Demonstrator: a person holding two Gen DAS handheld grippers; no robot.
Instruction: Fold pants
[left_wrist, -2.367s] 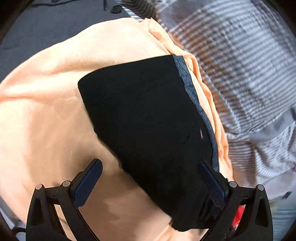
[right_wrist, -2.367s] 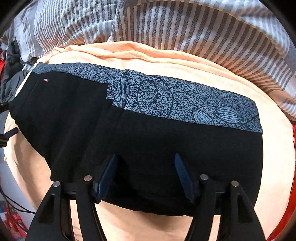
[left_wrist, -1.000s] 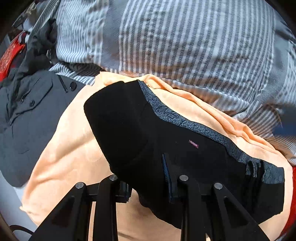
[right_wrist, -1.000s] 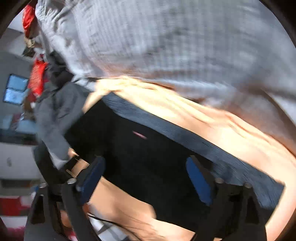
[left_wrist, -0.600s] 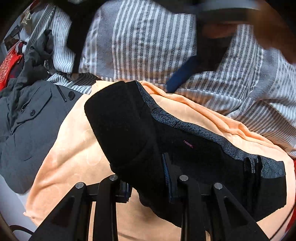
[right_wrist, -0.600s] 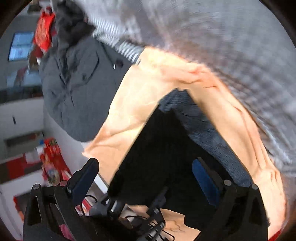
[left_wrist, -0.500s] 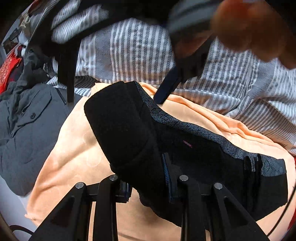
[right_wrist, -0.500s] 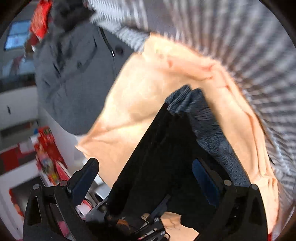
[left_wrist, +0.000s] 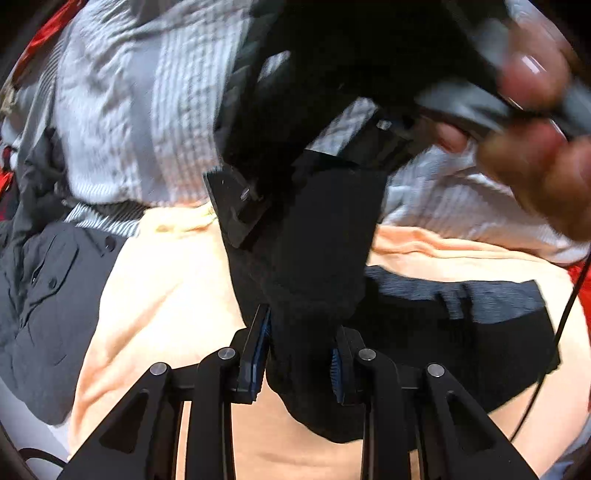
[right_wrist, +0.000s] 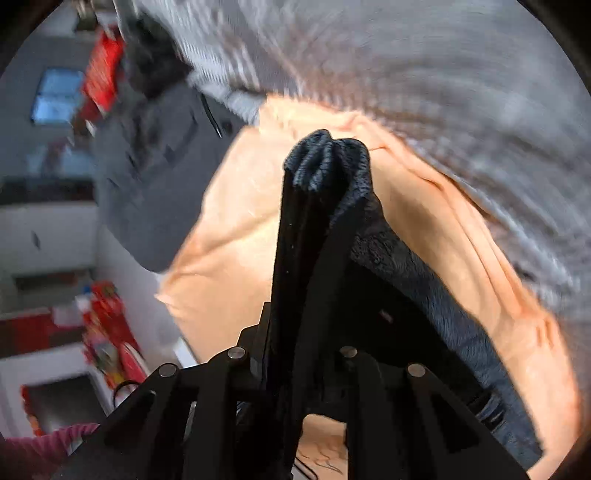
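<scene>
The black pants (left_wrist: 461, 332), with a grey patterned waistband, lie on an orange blanket (left_wrist: 166, 295). My left gripper (left_wrist: 299, 350) is shut on their near edge, and the cloth bulges out between its blue pads. In the left wrist view my right gripper (left_wrist: 314, 177) hangs above, clamped on the far end of the same raised fold, with a person's hand (left_wrist: 535, 110) on it. In the right wrist view my right gripper (right_wrist: 306, 328) has its jaws closing on a bunched ridge of the pants (right_wrist: 325, 166), which hides the pads.
A striped grey and white duvet (left_wrist: 122, 122) lies behind the blanket. A dark grey jacket (left_wrist: 40, 295) lies at the left beside the blanket's edge. Red items (right_wrist: 103, 62) and a room floor show past the bed's side in the right wrist view.
My right gripper swung over the pants' far end and closed on it. The left gripper, still shut, lifted its edge, so the fold now stands up bunched between both grippers.
</scene>
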